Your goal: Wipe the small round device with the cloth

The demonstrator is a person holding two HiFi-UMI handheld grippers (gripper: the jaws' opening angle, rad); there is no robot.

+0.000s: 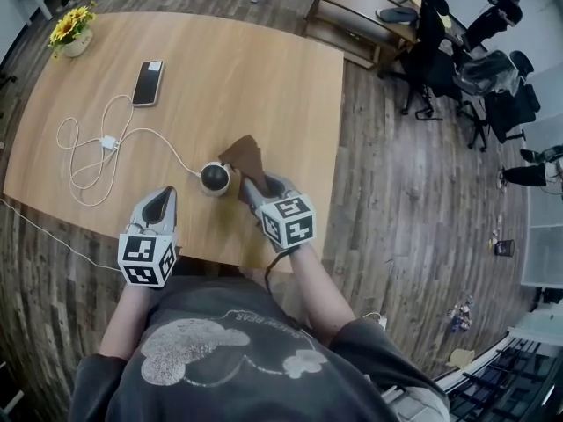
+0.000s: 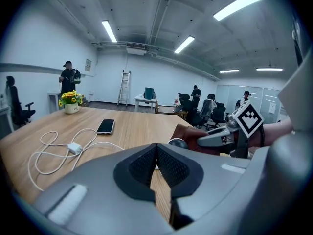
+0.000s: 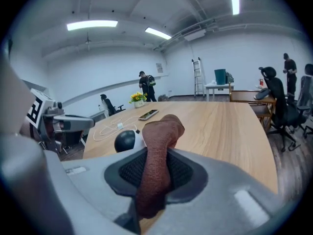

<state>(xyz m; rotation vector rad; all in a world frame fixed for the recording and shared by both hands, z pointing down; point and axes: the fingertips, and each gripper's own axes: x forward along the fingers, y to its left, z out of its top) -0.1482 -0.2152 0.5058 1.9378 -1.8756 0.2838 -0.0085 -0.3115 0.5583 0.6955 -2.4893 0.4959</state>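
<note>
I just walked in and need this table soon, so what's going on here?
A person stands at the wooden table with a handheld gripper in each hand. The right gripper is shut on a brown cloth, held right beside the small round device near the table's front edge. The left gripper is shut and empty, just left of the device.

Small black round device sitting on the wooden desk, brown cloth bunched just beside it, pinched in the right claw
</note>
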